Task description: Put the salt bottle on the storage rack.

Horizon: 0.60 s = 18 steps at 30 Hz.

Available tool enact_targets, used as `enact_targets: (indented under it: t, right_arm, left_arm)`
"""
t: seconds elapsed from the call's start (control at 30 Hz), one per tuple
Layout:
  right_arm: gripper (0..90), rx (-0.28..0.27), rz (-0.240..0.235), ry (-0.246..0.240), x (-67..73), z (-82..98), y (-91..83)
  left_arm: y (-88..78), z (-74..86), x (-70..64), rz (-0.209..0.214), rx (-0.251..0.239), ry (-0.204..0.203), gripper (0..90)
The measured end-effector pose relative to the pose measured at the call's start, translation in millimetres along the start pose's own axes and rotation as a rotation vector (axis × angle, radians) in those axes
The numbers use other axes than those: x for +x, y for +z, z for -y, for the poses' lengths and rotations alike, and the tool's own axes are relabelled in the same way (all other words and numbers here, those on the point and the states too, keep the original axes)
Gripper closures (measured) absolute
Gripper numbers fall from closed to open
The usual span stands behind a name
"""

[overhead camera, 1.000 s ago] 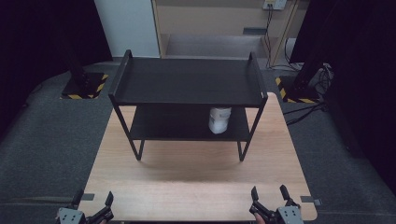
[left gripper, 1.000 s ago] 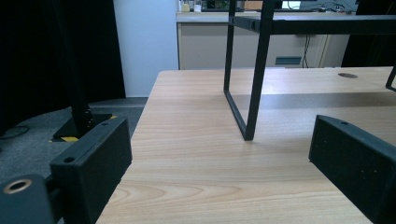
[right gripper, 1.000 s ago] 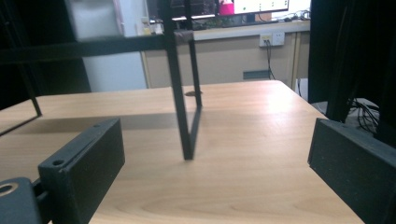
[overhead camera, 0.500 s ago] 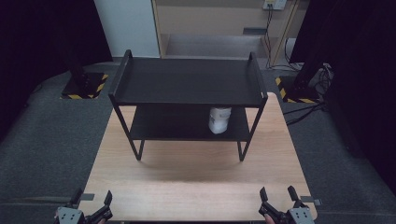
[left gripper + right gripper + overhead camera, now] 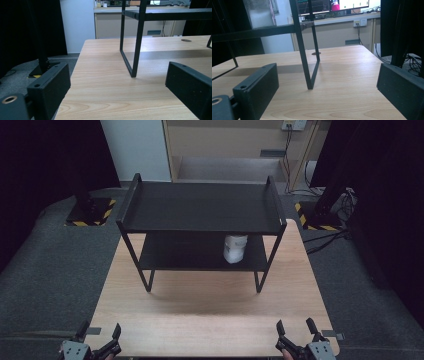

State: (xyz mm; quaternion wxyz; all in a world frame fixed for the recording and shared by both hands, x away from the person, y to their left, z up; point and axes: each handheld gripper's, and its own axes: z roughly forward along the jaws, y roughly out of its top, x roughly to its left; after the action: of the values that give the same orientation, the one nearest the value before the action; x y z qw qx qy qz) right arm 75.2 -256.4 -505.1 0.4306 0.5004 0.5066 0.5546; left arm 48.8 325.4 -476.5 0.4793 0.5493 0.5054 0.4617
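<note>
Start-of-reach step, by the look of it: nothing grasped yet. Left hand-held gripper (image 5: 97, 335) low at the desk's near-left edge, jaws spread wide, released, holding nothing; same seen in the left gripper view (image 5: 117, 82), bare wood between the jaws. Right hand-held gripper (image 5: 296, 332) at the near-right edge, jaws also apart, released and empty; confirmed in the right gripper view (image 5: 327, 85).

Wooden desk (image 5: 210, 315) bare across the front. Black two-tier metal rack (image 5: 200, 207) standing mid-desk toward the far side, top tier empty. White plastic jar (image 5: 235, 248) upright on the lower tier, toward the rack's right end, just behind the front right leg, partly hidden under the top tier. Pale container (image 5: 260, 12) also glimpsed on the lower tier in the right gripper view, upper left. Well apart from both grippers.

Judged target: the white jar, nearest the right gripper. Next move likely calls for bringing the right gripper forward and up to lower-tier height, entering between the two tiers, keeping clear of the front right leg (image 5: 303, 50) and the top tier's edge. Jaws already wide enough for a side grasp, probably. Tight headroom under the top tier; risk of knocking the jar backward or clipping the frame. Left gripper's role unclear, possibly steadying the rack.
</note>
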Motion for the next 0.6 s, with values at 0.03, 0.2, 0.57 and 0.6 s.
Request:
enact_targets:
  t: [0.03, 0.2, 0.57, 0.6]
  right_arm:
    - [4.2, 0.002, 0.000, 0.002, 0.1, 0.2, 0.4]
    - [4.5, 0.015, -0.012, -0.002, 0.1, 1.6, 2.4]
    - [4.7, 0.031, -0.006, 0.010, -1.5, 3.4, 0.7]
    - [4.7, 0.031, -0.004, 0.010, -1.6, 3.5, 0.8]
  left_arm:
    - [0.0, -0.1, 0.0, 0.000, -0.001, 0.000, 5.0]
    - [-0.3, 0.8, -0.4, -0.006, -0.004, -0.004, 5.0]
    - [-1.5, 2.1, -1.2, -0.007, -0.002, -0.007, 5.0]
    - [-1.4, 2.1, -1.4, -0.007, -0.002, -0.008, 5.0]
